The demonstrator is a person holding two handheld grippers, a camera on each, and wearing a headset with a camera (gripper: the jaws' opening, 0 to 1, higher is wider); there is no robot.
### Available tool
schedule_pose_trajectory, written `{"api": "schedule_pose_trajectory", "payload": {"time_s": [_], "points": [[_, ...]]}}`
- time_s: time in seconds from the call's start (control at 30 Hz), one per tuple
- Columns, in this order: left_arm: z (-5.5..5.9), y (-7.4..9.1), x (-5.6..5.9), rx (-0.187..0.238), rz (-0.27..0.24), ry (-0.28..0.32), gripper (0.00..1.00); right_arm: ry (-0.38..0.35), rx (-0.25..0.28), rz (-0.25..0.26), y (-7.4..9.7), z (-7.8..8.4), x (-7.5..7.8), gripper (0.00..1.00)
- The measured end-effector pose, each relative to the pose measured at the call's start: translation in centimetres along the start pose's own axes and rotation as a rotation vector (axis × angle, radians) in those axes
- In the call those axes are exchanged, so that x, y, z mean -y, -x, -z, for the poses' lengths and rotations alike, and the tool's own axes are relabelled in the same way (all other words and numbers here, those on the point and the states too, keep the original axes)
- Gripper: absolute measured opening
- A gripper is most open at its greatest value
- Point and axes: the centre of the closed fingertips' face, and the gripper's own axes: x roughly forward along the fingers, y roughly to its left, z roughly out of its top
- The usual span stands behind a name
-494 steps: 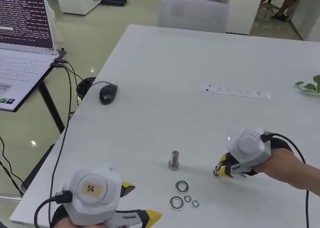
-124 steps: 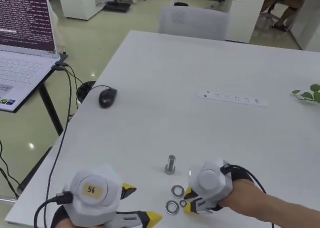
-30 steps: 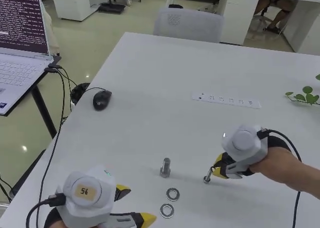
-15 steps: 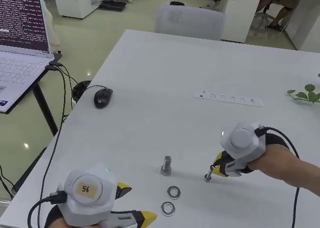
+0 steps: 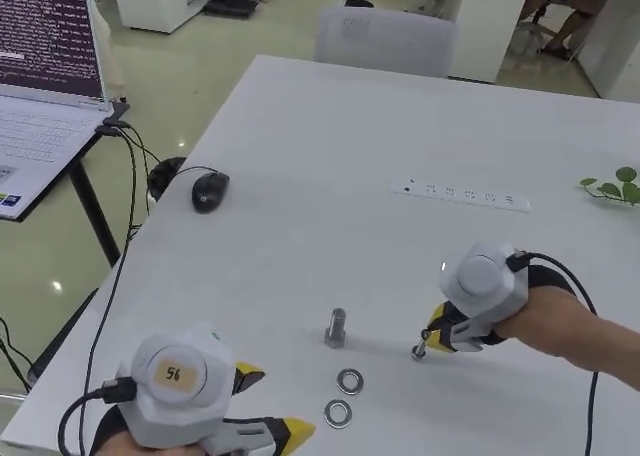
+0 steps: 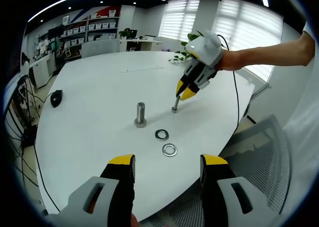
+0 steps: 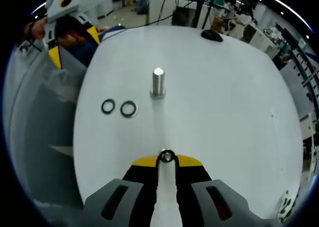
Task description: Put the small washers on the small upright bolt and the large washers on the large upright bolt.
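The large upright bolt (image 5: pixel 336 328) (image 6: pixel 140 114) (image 7: pixel 158 82) stands near the table's front. Two large washers (image 5: pixel 349 381) (image 5: pixel 338 412) lie flat just in front of it, also in the left gripper view (image 6: pixel 161 134) and the right gripper view (image 7: pixel 129 108). The small upright bolt (image 5: pixel 418 352) (image 6: pixel 175 106) stands to the right. My right gripper (image 5: pixel 430 342) (image 6: pixel 185 92) (image 7: pixel 167 160) is tipped down onto it, shut on a small washer (image 7: pixel 167 156) at its tips. My left gripper (image 5: pixel 272 404) (image 6: pixel 168 162) is open and holds nothing, at the near edge short of the large washers.
A black mouse (image 5: pixel 210 190) lies at the table's left edge and a white power strip (image 5: pixel 458 194) further back. A laptop (image 5: pixel 40 76) sits on a side stand to the left, a grey chair (image 5: pixel 385 38) beyond the table, plant leaves (image 5: pixel 620 186) at right.
Since about four seconds ago the right gripper has gone from the washers to the small bolt, and the small washers are gone from the table. Over the last second it barely moves.
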Motion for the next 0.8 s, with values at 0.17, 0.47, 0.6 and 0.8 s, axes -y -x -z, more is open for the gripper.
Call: {"api": "schedule_pose_trajectory", "payload": {"time_s": [0.17, 0.47, 0.6, 0.8], "points": [[0.1, 0.1, -0.1, 0.0, -0.002, 0.001, 0.52, -0.005, -0.007, -0.009, -0.7, 0.2, -0.1, 0.14], [0.4, 0.5, -0.5, 0.002, -0.015, 0.011, 0.52, -0.028, -0.031, -0.021, -2.6, 1.1, -0.3, 0.14], [0.5, 0.6, -0.7, 0.0, -0.017, 0.008, 0.52, -0.029, -0.031, -0.025, -3.2, 1.3, -0.2, 0.14], [0.2, 0.7, -0.8, 0.01, -0.021, 0.014, 0.52, -0.048, -0.019, -0.01, -3.0, 1.5, -0.2, 0.17]]}}
